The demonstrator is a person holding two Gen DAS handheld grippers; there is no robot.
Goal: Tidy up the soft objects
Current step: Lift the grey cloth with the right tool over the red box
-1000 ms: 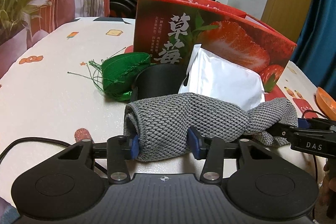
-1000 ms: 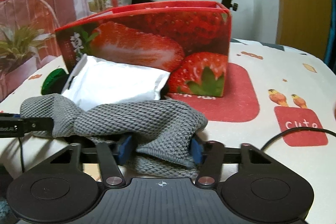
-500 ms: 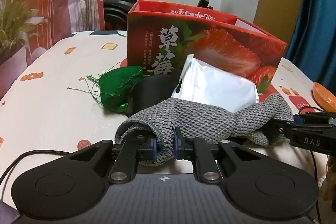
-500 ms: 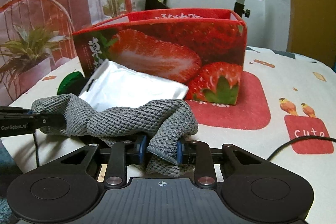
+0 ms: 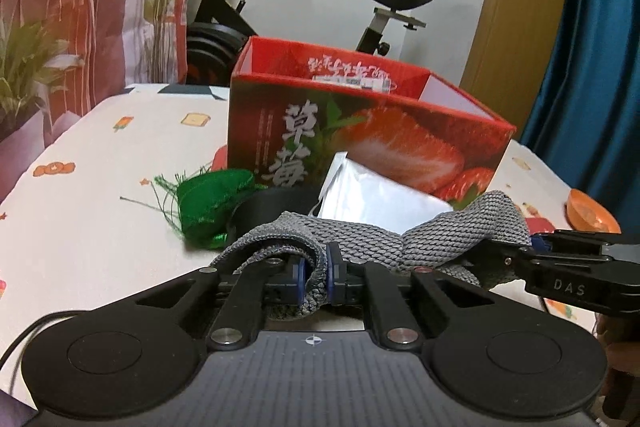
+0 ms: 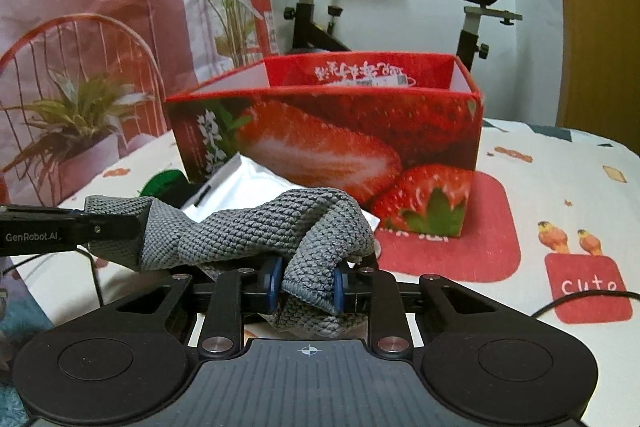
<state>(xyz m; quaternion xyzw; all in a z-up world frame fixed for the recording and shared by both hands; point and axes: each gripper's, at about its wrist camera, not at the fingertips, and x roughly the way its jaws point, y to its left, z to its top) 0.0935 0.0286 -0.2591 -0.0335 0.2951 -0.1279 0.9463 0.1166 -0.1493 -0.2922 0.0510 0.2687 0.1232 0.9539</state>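
Observation:
A grey knitted cloth [image 5: 384, 239] hangs between both grippers, lifted above the table. My left gripper [image 5: 316, 279] is shut on its left end. My right gripper [image 6: 306, 283] is shut on its right end [image 6: 316, 247]; it also shows at the right of the left wrist view [image 5: 536, 247]. The left gripper shows at the left of the right wrist view [image 6: 80, 223]. Behind the cloth stands an open red strawberry box [image 5: 400, 131], also in the right wrist view [image 6: 340, 131]. A white pouch [image 5: 372, 195] leans against the box.
A green tasselled pouch [image 5: 208, 203] and a black round object [image 5: 276, 207] lie left of the white pouch. An orange dish [image 5: 592, 215] sits at the far right. Cables run over the patterned tablecloth [image 6: 560, 179]. An exercise bike stands behind the table.
Both grippers closed on the ends of the grey cloth and lifted it off the table. The box's open top has come into sight.

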